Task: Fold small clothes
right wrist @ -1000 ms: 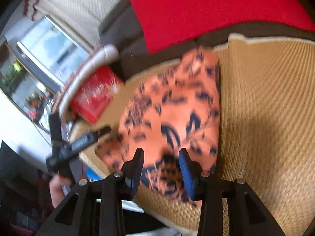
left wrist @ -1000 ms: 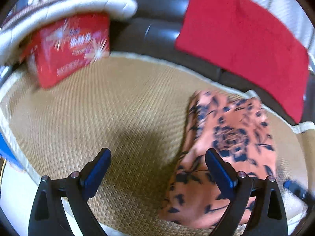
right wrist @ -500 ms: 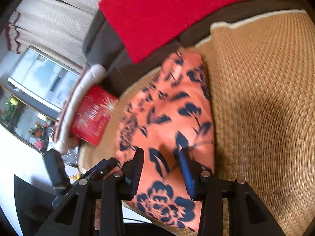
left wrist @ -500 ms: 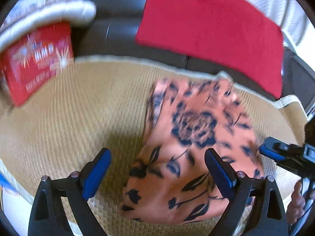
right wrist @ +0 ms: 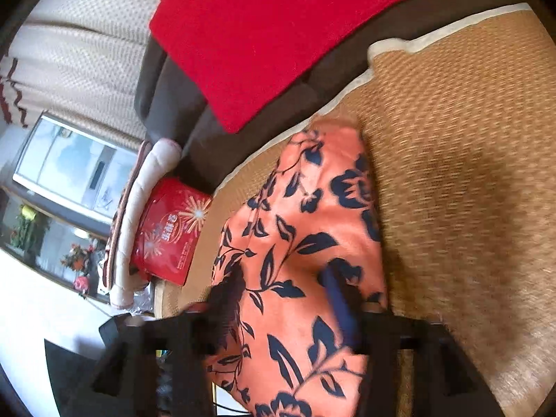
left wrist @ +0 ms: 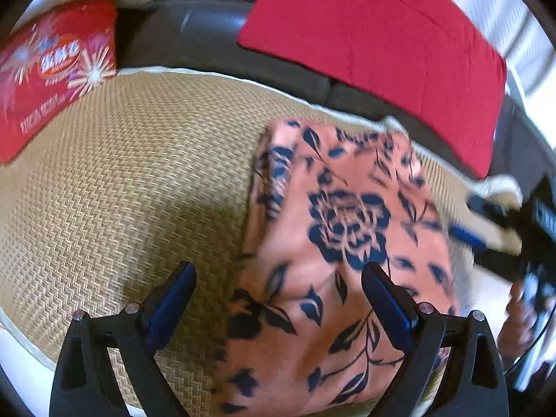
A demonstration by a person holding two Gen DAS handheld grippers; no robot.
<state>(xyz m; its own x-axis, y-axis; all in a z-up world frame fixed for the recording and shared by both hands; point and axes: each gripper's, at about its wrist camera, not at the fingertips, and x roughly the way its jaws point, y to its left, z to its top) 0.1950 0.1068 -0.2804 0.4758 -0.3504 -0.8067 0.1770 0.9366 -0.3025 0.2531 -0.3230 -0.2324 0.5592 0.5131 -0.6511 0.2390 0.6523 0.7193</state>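
Left gripper (left wrist: pixel 278 299) hangs wide open, holding nothing, over the cloth's (left wrist: pixel 347 243) near left edge on the mat (left wrist: pixel 121 191). The cloth looks light and limp — best pinched at a corner. Right gripper (right wrist: pixel 288 299) — jaws just opened, cloth between, released.

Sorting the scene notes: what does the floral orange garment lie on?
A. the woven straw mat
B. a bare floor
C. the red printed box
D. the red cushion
A: the floral orange garment lies flat on the woven straw mat, apart from the red cushion and the red printed box.
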